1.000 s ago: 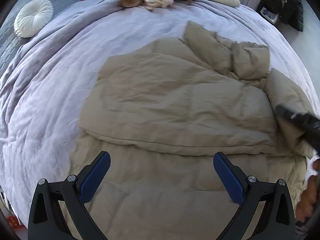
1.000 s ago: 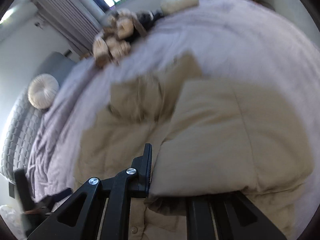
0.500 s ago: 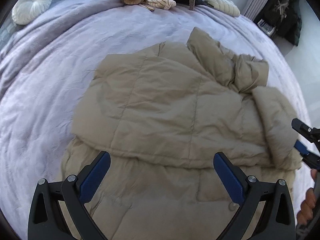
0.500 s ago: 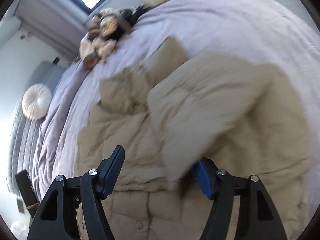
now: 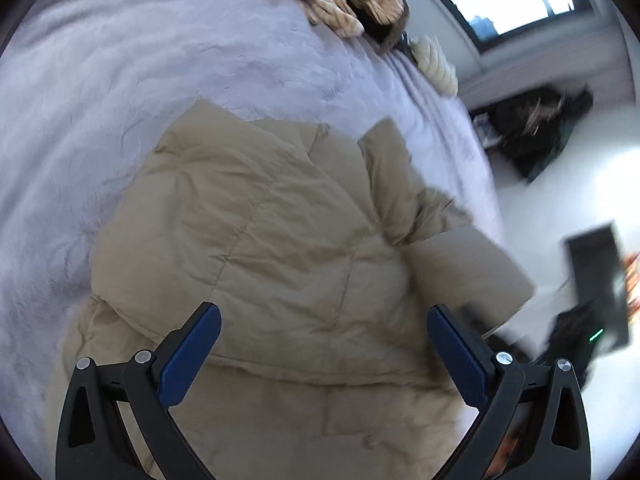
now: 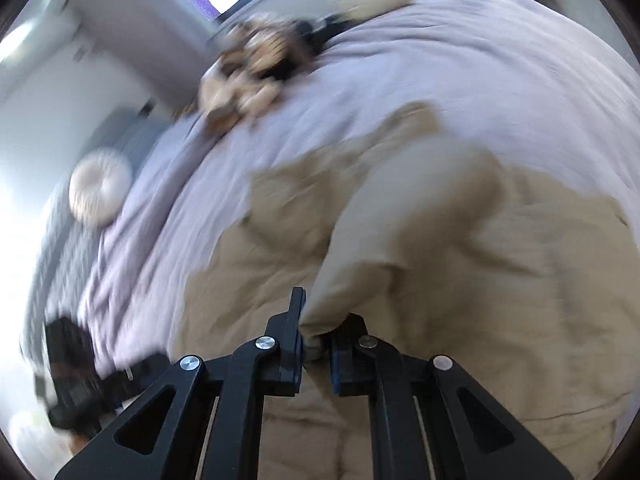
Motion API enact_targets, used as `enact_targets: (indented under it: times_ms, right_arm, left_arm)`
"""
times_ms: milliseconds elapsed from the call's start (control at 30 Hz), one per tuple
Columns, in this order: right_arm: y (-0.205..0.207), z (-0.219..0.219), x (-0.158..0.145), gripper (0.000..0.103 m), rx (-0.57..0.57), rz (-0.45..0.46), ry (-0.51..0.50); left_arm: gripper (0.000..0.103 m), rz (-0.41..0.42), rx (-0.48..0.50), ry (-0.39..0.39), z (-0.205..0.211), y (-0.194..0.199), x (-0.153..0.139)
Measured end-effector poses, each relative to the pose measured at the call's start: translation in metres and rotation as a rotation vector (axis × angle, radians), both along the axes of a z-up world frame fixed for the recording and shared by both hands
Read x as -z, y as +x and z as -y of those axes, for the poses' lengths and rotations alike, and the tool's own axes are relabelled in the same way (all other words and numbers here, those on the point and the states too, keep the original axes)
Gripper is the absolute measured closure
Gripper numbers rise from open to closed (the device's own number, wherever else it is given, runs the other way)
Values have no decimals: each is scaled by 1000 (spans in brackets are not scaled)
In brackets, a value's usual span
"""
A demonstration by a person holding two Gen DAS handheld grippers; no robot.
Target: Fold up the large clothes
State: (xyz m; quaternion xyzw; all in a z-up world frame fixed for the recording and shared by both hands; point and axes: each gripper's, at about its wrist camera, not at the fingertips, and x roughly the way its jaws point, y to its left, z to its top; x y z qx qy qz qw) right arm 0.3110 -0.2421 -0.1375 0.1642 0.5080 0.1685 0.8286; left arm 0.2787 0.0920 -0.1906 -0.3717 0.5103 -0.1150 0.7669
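One jacket (image 5: 280, 248), collar pointing away

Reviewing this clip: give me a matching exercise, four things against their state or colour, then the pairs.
Things:
1. left gripper
2. right gripper
3. bedspread
4. round cushion

States:
a. lilac
b. cream
c. open over the jacket, holding nothing
d. just closed on the jacket's sleeve

Pairs: 1-c, 2-d, 3-a, 4-b
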Motion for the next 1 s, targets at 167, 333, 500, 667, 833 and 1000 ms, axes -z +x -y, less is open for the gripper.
enact_targets:
  times_ms: [167,333,500,667,833,1000]
  right_arm:
    - [-14,-43,23,27,-101,-92,-60]
    - [-41,-32,21,27,-90,-137,-73]
    - [-74,37,30,27,46,-204,-56]
    - [-92,133,44,27,312,-289,33]
    - [-102,176,43,27,458,-253,188]
    - [-97,191,47,27,528,-229,312]
  left_arm:
    - [0,3,0,-49,-8,1,2]
    - [0,0,81,-94,8,7,5]
    - [0,-31,152,-85,35,17,18]
    - [6,-38,225,24,69,30,23]
    - [85,-14,275,82,83,29,13]
    - [86,78,210,87,51,18,-7]
